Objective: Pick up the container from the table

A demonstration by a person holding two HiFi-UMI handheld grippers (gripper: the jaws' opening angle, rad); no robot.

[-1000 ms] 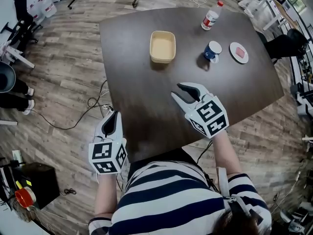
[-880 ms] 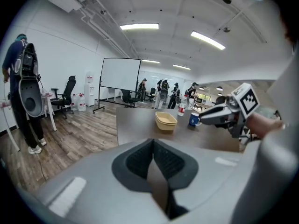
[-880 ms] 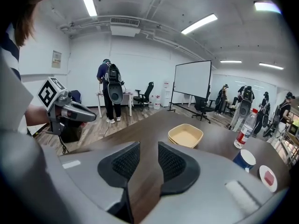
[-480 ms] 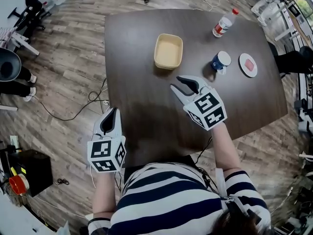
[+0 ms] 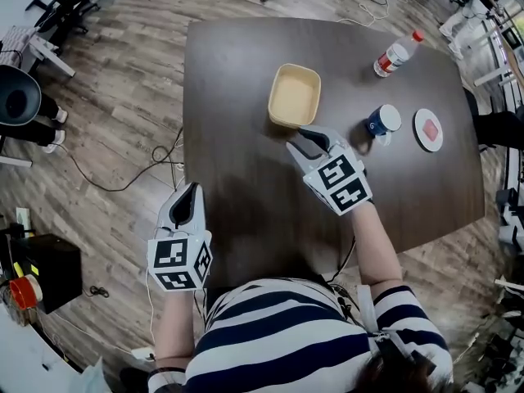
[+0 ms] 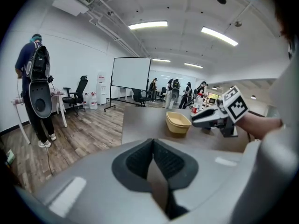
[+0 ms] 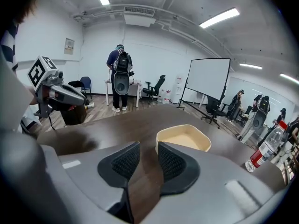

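Observation:
The container (image 5: 295, 96) is a shallow cream tub, empty, on the far half of the dark table (image 5: 237, 178). My right gripper (image 5: 304, 142) stands open just short of its near rim, nothing between the fingers. In the right gripper view the container (image 7: 184, 141) lies straight beyond that gripper (image 7: 148, 148), slightly right. My left gripper (image 5: 187, 203) hangs shut at the table's near left edge, holding nothing. From the left gripper view, the container (image 6: 178, 122) is far ahead of the left gripper (image 6: 153, 143), with the right gripper (image 6: 205, 119) beside it.
A plastic bottle (image 5: 395, 54) with a red cap, a blue cup (image 5: 381, 122) and a small white plate (image 5: 428, 129) stand to the right of the container. Cables trail on the wooden floor left of the table. People and office chairs are far off.
My right gripper has moved forward across the table and now sits close to the container's near rim. The left gripper has stayed by the table's edge.

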